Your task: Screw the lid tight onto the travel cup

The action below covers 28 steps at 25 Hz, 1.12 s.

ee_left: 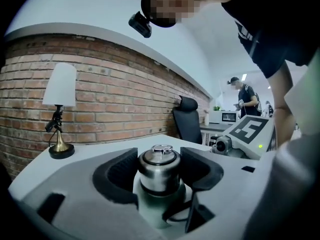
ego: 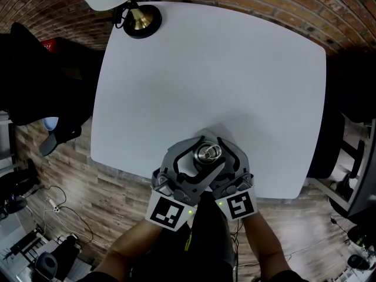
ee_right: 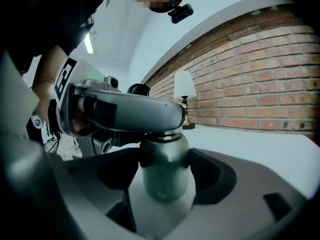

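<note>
The travel cup stands near the front edge of the white table; from above I see its steel lid. In the left gripper view the lid sits on the green body. My left gripper is shut on the lid, a black pad against each side. My right gripper is lower, shut on the green cup body. The left gripper's grey fingers cross over the cup's top in the right gripper view and hide the lid there. Both grippers meet at the cup.
A lamp with a brass base stands at the table's far left corner. A brick wall runs behind the table. Black chairs sit at the left and beyond the table. A person stands far off.
</note>
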Motion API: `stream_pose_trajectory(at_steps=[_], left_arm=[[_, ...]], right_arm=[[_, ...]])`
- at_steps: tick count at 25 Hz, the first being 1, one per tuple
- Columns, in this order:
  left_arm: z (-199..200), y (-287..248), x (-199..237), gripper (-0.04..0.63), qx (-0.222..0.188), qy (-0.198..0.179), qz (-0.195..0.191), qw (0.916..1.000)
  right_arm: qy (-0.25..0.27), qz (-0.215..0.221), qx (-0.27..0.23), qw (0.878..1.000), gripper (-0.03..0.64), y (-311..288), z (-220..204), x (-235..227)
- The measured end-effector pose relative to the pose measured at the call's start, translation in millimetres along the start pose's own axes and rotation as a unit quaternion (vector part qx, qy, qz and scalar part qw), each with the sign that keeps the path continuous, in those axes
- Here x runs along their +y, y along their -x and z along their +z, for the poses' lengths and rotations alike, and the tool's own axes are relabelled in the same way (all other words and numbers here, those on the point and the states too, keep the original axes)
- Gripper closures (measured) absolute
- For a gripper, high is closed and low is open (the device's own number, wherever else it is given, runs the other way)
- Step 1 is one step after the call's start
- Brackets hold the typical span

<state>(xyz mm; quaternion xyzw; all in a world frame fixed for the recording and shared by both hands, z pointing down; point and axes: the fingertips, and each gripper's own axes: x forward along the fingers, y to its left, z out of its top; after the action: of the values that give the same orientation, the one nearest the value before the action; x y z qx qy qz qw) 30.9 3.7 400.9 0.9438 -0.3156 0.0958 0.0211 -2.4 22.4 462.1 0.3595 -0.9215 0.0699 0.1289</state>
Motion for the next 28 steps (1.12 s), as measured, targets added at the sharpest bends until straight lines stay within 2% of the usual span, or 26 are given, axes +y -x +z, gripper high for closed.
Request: stream_pose_trajectory(at_steps=[3,7,12,15,18,21,23,26,28], left_arm=[[1,0,-2,0.333,-0.014,0.001,-0.029,0.9995],[2,-3,-10,0.333,-0.027,-0.006,-0.106,0.994],[4,-1,-18,0.333,-0.031,-0.009,-0.234,0.9718],[3,0,-20,0.331,-0.03,-0.005,-0.261,0.9647],[3,-2,-21,0.331,-0.031,-0.002,-0.263,0.9644],[2,-2,-20,0.33,-0.031,0.001,-0.247,0.9686],[3,-1,-15,0.306,-0.033,0.01,-0.222,0.9745],[2,4,-8,0.27,-0.043,0.053,-0.166,0.9839],[0,8,-7,0.265,-0.038,0.053,-0.126,0.9899]], right_arm=[[0.01,0.024,-0.004,1.0,0.311,-1,2,1],[0.026,0.083,-0.003,0.996,0.311,1,4,0],[0.036,0.133,0.024,0.99,0.311,3,1,1],[0.038,0.135,0.024,0.99,0.311,3,2,1],[0.034,0.129,0.02,0.991,0.311,4,1,0],[0.035,0.129,0.019,0.991,0.311,5,1,0],[0.033,0.127,0.021,0.991,0.311,5,0,0],[0.028,0.119,0.017,0.992,0.311,4,-1,0],[0.024,0.112,0.015,0.993,0.311,4,-1,0]])
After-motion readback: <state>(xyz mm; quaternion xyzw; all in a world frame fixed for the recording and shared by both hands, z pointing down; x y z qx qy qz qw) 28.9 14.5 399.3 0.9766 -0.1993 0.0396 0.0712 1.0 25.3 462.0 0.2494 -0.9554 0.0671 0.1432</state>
